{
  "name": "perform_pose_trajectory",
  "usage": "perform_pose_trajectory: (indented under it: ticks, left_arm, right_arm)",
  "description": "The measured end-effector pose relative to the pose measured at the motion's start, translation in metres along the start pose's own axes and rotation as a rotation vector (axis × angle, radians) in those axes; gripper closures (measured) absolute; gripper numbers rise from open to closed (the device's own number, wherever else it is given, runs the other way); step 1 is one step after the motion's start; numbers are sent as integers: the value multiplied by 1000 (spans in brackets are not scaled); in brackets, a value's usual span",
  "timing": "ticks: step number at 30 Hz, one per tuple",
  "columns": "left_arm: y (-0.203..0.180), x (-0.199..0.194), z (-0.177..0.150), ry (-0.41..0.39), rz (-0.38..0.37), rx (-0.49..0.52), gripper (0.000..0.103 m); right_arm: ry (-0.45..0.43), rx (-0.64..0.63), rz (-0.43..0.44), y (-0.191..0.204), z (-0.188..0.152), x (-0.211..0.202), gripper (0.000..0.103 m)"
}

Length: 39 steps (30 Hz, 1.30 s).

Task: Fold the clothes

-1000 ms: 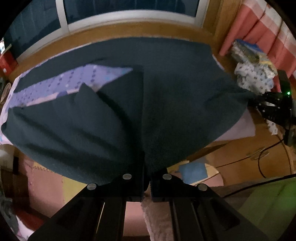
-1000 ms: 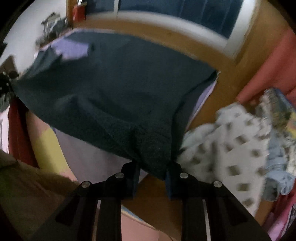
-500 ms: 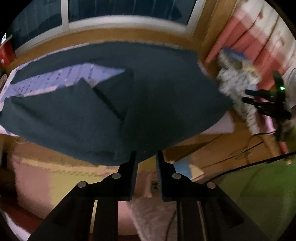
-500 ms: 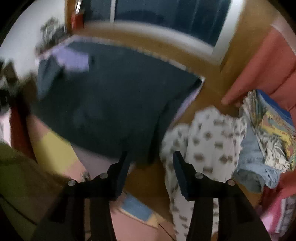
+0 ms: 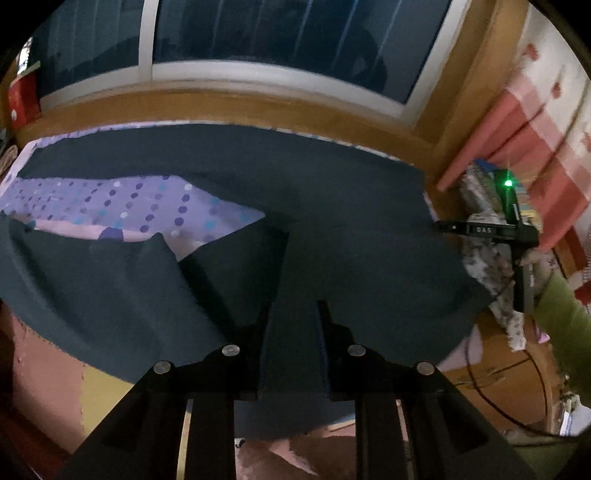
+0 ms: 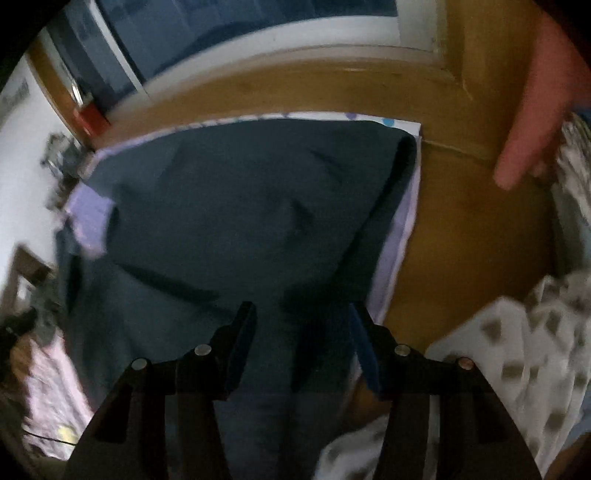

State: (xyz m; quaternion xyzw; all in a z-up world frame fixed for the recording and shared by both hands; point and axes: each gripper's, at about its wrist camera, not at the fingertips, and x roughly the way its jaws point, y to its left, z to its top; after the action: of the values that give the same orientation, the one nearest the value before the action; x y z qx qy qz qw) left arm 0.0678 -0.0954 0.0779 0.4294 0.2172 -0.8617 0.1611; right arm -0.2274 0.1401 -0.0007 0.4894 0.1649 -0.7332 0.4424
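The dark teal garment (image 5: 332, 229) takes up most of both views. It lies spread flat over a purple dotted sheet (image 5: 110, 206), its far edge running along the wooden ledge (image 5: 258, 107) under the window (image 5: 277, 33). On the left side one flap is folded in, leaving a wedge of the sheet bare, and the near edge hangs over the front of the surface. In the right wrist view the same cloth (image 6: 240, 221) fills the centre, creased in several places, with a thin strip of pale sheet (image 6: 400, 236) showing along its right edge against the brown wooden surface (image 6: 472, 221).

Off to the right sits a heap of white patterned clothes (image 6: 517, 350), with a salmon-pink curtain (image 5: 535, 147) hanging behind it.

Now the tools. The left gripper (image 5: 293, 314) hovers over the near edge of the garment; its jaws are opening, a narrow gap so far, and the cloth seen between the fingers lies below them, not pinched. The right gripper (image 6: 301, 314) stands clearly parted, wider than the left, over the garment's near right corner, nothing clamped. From the left wrist view, the right gripper (image 5: 443, 226) shows out at the right edge, a green light glowing on it, carried by a hand (image 5: 532, 258) in a green sleeve (image 5: 565, 317).
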Motion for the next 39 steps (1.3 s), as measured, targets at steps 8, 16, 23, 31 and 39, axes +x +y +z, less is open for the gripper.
perform_pose_trajectory:
  ticks: [8, 16, 23, 31, 39]
  left_arm:
    - [-13, 46, 3, 90, 58, 49, 82]
    - [-22, 64, 14, 104, 80, 82, 82]
    - [-20, 67, 38, 57, 108, 74, 82]
    - [-15, 101, 61, 45, 148, 71, 82]
    - [2, 103, 44, 85, 150, 13, 82]
  right_arm:
    - [-3, -46, -18, 4, 11, 24, 51]
    - [-97, -88, -17, 14, 23, 24, 90]
    - [-208, 28, -76, -12, 57, 0, 93]
    - [-95, 11, -212, -18, 61, 52, 90]
    - [-26, -19, -302, -6, 63, 32, 58]
